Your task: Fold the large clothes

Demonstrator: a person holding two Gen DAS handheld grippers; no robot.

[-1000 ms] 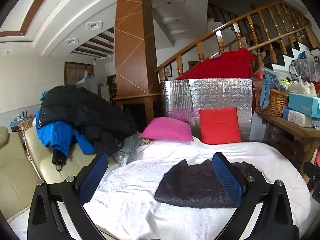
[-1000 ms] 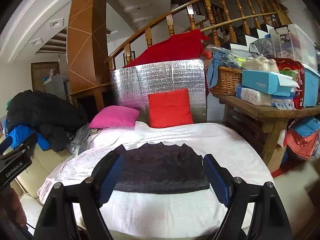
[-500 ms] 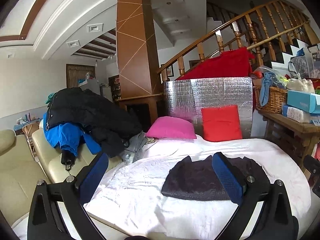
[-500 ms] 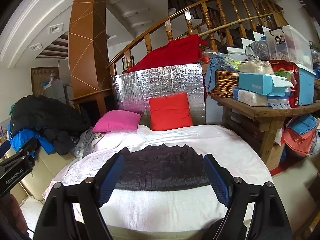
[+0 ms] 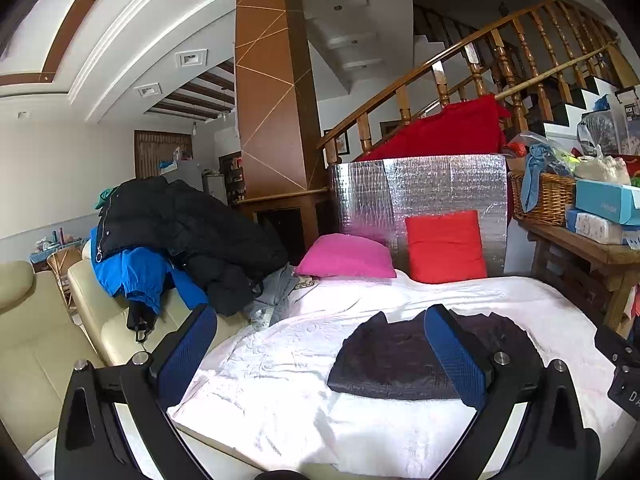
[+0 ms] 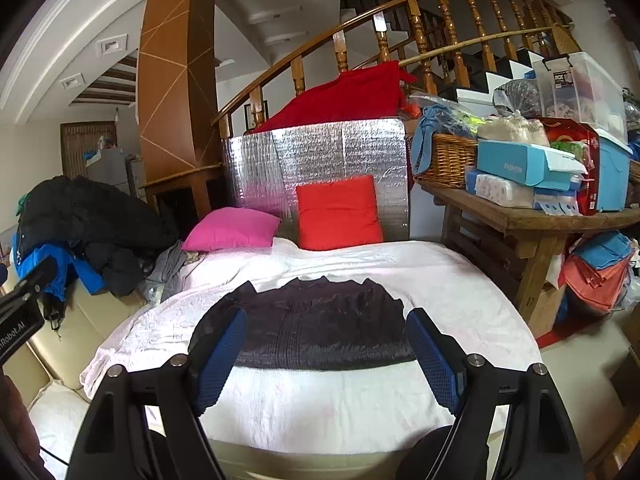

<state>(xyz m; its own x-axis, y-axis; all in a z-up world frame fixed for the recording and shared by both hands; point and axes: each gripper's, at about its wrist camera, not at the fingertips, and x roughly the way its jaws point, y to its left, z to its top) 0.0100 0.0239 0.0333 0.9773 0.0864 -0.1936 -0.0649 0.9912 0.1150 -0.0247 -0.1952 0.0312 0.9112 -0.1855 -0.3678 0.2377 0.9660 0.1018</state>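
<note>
One orange cloth stack [image 6: 600, 276], right-wrist view only.

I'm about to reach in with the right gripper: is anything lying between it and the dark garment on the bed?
Nothing visible. The right gripper stands open, with only bare white bedspread before the dark garment.

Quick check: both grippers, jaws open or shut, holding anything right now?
Left gripper: jaws open, holding nothing.
Right gripper: jaws open, holding nothing; dark garment lies untouched.
</note>
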